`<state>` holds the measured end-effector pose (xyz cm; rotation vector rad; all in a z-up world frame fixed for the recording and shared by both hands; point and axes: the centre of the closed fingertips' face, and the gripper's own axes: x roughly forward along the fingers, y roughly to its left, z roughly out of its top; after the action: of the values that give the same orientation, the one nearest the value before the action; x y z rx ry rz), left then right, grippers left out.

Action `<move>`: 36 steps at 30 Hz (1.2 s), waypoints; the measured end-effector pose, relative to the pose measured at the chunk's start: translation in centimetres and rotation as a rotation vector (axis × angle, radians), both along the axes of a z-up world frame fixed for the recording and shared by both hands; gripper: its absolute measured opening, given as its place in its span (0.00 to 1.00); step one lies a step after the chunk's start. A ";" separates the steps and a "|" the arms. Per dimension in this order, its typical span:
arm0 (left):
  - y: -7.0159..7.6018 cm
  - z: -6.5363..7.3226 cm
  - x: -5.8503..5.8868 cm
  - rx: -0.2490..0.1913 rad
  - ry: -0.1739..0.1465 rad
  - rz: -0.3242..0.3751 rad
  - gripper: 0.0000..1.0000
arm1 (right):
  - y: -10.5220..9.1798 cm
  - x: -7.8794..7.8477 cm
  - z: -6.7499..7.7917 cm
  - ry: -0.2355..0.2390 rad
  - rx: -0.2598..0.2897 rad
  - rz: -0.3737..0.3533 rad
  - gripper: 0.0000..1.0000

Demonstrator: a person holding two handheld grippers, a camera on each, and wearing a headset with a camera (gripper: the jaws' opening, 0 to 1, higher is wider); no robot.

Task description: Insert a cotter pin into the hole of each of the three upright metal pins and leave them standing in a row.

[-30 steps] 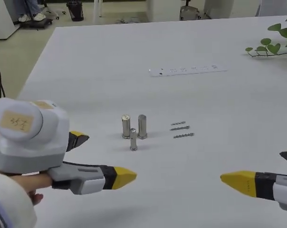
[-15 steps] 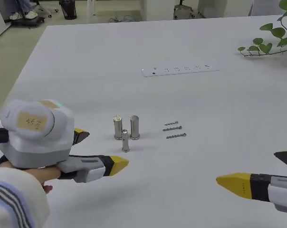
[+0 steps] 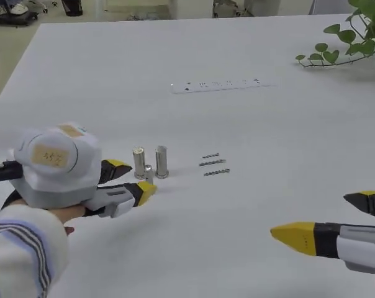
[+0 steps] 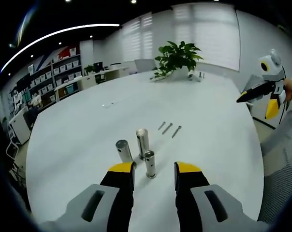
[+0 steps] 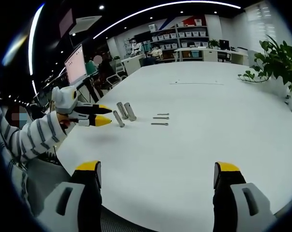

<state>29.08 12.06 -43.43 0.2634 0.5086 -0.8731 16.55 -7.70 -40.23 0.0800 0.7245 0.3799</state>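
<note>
Three upright metal pins stand close together on the white table: a tall pin [image 3: 138,162], another tall pin [image 3: 161,161] and a shorter pin [image 3: 148,173] in front. My left gripper [image 3: 136,177] is open, its yellow tips on either side of the shorter pin [image 4: 149,164], not touching it. In the left gripper view the two tall pins [image 4: 142,141] stand just behind. Three cotter pins [image 3: 212,163] lie flat in a stack to the right of the metal pins. My right gripper [image 3: 318,217] hovers wide open near the table's front right, holding nothing.
A white power strip [image 3: 215,85] lies farther back on the table [image 3: 249,124]. A green plant [image 3: 336,49] trails in at the back right corner. A striped sleeve [image 3: 20,248] sits at the lower left.
My left gripper has moved forward and to the right until its open tips reach the shorter pin. The right gripper has barely moved. The head camera has shifted.
</note>
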 end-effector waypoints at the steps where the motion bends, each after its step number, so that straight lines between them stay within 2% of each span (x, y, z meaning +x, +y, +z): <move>1: -0.2 -0.2 0.2 0.000 0.000 -0.003 0.28 | 0.0 0.0 0.0 0.001 0.000 0.000 0.96; 3: -0.3 -0.7 0.4 0.004 0.015 -0.008 0.27 | -0.1 0.0 -0.1 0.003 0.004 -0.006 0.96; 10: -0.6 -2.1 1.1 0.022 0.034 -0.009 0.22 | -0.3 0.0 -0.3 0.007 0.017 -0.016 0.95; 12: -0.7 -2.2 1.3 0.024 0.027 -0.009 0.21 | -0.3 0.1 -0.4 0.010 0.018 -0.014 0.95; 18: -1.2 -1.9 1.7 0.001 0.010 -0.022 0.06 | -0.3 0.2 -0.6 0.016 0.025 -0.014 0.95; 20: -1.1 -1.9 1.7 -0.005 0.016 -0.024 0.06 | -0.3 0.3 -0.5 0.017 0.024 -0.010 0.95; 21: -1.1 -1.9 1.7 -0.024 0.034 -0.016 0.06 | -0.3 0.3 -0.5 0.016 0.024 -0.009 0.95; 25: -1.1 -1.9 1.7 -0.024 0.027 -0.019 0.05 | -0.3 0.4 -0.5 0.016 0.026 -0.009 0.94; 27: -1.1 -1.9 1.6 -0.032 0.034 -0.016 0.05 | -0.2 0.4 -0.5 0.018 0.027 -0.008 0.94; 36: -0.9 -1.9 1.7 -0.006 0.029 -0.029 0.05 | 0.2 0.4 -0.4 0.015 0.035 -0.006 0.94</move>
<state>30.75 11.12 -45.34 0.2531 0.5299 -0.9078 16.94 -7.53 -40.59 0.1182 0.7323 0.3870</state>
